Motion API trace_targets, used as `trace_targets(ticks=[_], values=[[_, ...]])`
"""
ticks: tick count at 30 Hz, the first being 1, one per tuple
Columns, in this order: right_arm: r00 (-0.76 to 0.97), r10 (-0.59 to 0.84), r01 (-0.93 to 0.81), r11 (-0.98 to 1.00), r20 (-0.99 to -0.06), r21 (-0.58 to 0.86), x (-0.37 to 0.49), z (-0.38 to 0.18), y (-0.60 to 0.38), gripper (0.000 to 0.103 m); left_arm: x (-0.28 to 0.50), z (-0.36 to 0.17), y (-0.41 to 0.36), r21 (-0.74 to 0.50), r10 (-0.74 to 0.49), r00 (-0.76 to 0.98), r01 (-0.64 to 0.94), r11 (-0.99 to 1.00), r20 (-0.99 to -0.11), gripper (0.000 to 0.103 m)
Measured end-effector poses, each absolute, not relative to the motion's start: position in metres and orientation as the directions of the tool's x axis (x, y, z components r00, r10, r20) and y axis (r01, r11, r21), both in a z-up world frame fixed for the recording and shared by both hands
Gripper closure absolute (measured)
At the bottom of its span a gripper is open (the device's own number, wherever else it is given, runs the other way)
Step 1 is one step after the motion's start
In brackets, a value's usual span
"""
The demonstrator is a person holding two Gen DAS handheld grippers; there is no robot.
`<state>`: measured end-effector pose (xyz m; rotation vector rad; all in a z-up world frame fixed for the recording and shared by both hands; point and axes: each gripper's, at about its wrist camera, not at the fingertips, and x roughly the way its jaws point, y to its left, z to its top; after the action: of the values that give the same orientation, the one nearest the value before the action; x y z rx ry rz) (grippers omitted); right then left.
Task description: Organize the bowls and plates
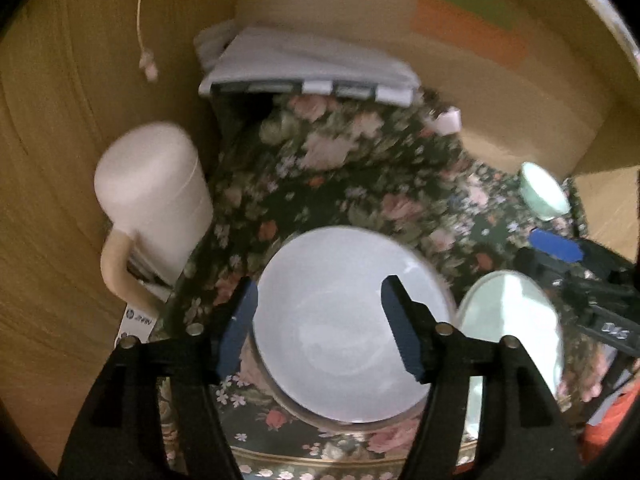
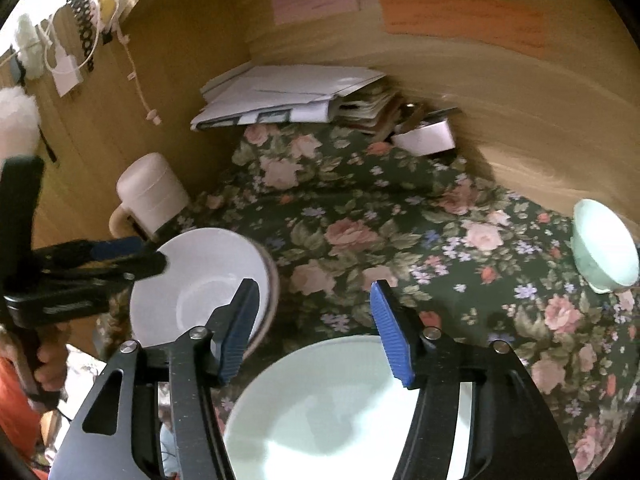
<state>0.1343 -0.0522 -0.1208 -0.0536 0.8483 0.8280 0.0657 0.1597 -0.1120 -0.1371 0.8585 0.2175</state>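
Note:
A white bowl (image 1: 348,320) sits on the floral tablecloth (image 1: 340,168), seemingly stacked in another bowl whose rim shows beneath it. My left gripper (image 1: 320,328) hangs just above it, open, with no pad touching it. Beside it on the right lies a pale green plate (image 1: 516,320). In the right wrist view that plate (image 2: 340,412) is below my right gripper (image 2: 316,328), which is open and holds nothing; the white bowl (image 2: 196,288) and left gripper (image 2: 120,256) are at left. A small pale green bowl (image 2: 604,240) stands far right.
A cream mug (image 2: 148,196) stands upside down at the left by the wooden wall. A pile of papers (image 2: 288,92) and a small white box (image 2: 428,136) lie at the back. Coloured notes (image 2: 460,16) hang on the back panel. A person's hand (image 2: 48,364) holds the left gripper.

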Motion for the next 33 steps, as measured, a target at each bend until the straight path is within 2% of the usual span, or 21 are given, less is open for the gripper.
trace_targets(ticks=[8,18,26,33], values=[[0.445,0.581,-0.597,0.760,-0.681,0.258,0.155,-0.119,-0.094,0.048,0.088,-0.088,0.107,0.017,0.108,0.726,-0.131,0.991,-0.679,0.031],[0.558,0.455,-0.440,0.871,-0.694,0.217,0.201,-0.118,-0.168,0.048,0.156,-0.087,0.039,0.002,-0.004,0.752,0.007,1.000,-0.659,0.025],[0.594,0.348,-0.290,0.934,-0.725,0.211,0.245,-0.133,-0.228,0.048,0.226,-0.117,-0.005,-0.049,-0.074,0.673,0.056,0.997,-0.736,0.024],[0.588,0.253,-0.184,0.967,-0.769,0.177,0.292,-0.161,-0.254,0.048,0.270,-0.133,-0.034,-0.034,-0.081,0.645,0.084,0.996,-0.760,0.024]])
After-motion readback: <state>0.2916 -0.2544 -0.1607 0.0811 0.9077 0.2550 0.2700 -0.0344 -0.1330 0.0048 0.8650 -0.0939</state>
